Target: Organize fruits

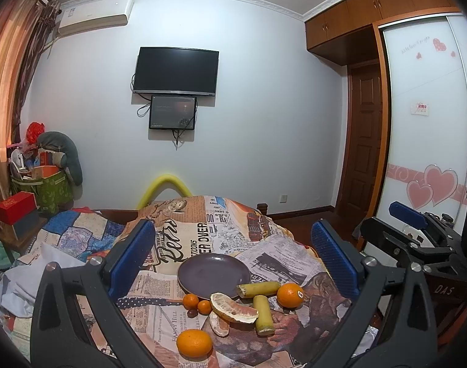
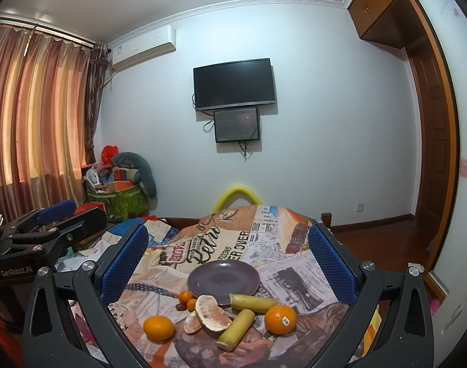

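Both grippers, left (image 1: 233, 245) and right (image 2: 230, 245), hung wide open and empty above the fruit. The plate (image 2: 202, 279) sat bare. Taking the stickered orange (image 2: 280, 319) squarely across its middle looked wisest.

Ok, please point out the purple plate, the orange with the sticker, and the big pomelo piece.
purple plate (image 1: 202, 268): left wrist view, on its bare inner surface.
orange with the sticker (image 2: 277, 317): right wrist view, on its peel, left of the sticker.
big pomelo piece (image 1: 233, 306): left wrist view, on its flesh.
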Motion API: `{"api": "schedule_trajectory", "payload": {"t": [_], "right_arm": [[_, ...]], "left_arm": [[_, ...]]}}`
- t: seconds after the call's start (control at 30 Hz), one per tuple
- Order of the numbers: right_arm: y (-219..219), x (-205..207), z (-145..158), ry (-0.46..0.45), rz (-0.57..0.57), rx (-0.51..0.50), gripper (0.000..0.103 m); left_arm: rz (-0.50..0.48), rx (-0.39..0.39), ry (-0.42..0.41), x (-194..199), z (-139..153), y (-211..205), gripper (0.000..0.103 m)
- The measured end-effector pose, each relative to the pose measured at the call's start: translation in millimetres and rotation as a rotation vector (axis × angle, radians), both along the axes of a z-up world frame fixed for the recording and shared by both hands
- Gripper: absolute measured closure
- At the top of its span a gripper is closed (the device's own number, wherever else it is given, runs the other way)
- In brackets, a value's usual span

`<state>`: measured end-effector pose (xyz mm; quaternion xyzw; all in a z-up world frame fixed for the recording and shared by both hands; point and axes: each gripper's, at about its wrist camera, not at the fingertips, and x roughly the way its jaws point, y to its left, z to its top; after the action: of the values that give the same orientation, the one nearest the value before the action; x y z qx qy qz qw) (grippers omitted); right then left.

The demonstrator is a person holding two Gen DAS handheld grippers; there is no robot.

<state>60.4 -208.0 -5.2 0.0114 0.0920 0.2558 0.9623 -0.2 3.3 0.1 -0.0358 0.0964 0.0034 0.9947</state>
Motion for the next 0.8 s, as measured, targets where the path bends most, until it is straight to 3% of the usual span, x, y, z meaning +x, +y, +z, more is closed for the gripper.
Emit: {"api": "schedule_trajectory", "payload": {"t": [0.8], "right_arm": [[-1.7, 0.5, -0.5, 0.010, 0.002, 0.005, 0.000]], "left_arm": [[-0.005, 0.002, 0.001, -0.3, 0.2, -2.0, 0.000]]}}
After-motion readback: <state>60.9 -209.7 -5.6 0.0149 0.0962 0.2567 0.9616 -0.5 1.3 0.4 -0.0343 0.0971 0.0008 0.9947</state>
